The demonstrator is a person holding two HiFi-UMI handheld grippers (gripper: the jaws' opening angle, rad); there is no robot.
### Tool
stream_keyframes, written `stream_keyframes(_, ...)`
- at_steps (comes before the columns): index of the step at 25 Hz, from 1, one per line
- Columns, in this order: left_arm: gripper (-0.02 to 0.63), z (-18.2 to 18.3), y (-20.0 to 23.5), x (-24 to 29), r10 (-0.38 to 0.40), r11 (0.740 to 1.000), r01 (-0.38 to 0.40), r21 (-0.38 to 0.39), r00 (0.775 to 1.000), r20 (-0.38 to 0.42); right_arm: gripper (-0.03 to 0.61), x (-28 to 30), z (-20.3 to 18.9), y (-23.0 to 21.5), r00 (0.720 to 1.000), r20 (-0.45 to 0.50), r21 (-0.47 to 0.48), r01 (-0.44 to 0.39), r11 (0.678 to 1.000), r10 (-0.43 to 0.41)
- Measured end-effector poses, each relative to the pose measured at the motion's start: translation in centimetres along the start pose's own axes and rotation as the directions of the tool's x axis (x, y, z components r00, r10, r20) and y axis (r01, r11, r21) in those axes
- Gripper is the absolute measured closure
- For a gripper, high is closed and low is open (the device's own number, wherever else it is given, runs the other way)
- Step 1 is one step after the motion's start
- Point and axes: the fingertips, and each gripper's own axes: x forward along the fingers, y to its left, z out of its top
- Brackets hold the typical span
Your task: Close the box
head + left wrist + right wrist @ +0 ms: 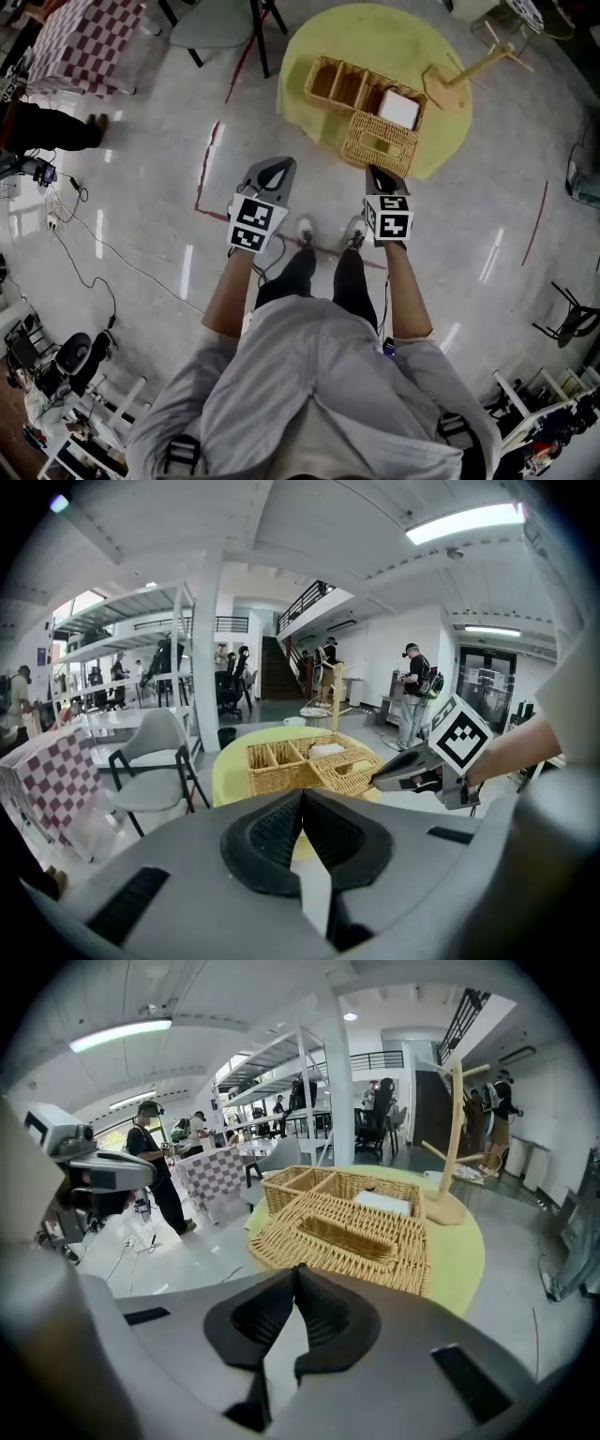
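Observation:
A wicker box [342, 86] with several compartments stands on a round yellow table [375, 37]. Its woven lid [380, 142] is folded out toward me and lies open over the table's near edge. My right gripper [378, 172] is shut, its tips right at the lid's near rim; in the right gripper view the lid [347, 1232] fills the space just ahead of the right gripper [296, 1269], and I see nothing between the pads. My left gripper [274, 169] hangs over the floor left of the lid, shut and empty. The left gripper view shows the left gripper [303, 794], box [281, 761] and lid [352, 769].
A white flat item [398, 110] lies in one compartment. A wooden stand [459, 80] sits on the table beside the box. A grey chair [211, 23] and a checkered table [84, 42] stand to the left. Cables trail on the floor [94, 244]. People stand in the background.

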Motion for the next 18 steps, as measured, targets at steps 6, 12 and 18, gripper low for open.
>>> stream_keyframes(6,0.584,3.9,-0.1,-0.1,-0.061,0.997,0.057,0.055,0.996,0.067,0.541,-3.9,3.6,0.3,0.996,0.071,-0.015,0.059,0.998,-0.058)
stream_keyframes(12,0.584,8.1,-0.7,1.1,-0.106,0.990,0.092,0.110,0.986,0.127,0.541,-6.2,6.8,-1.2,0.988,0.118,-0.018,0.103,0.995,-0.100)
stream_keyframes(18,0.584,10.6,0.4,2.5,-0.113,0.987,0.095,0.129,0.983,0.143,0.541,-6.8,10.2,-2.8,0.983,0.150,-0.046,0.119,0.992,-0.111)
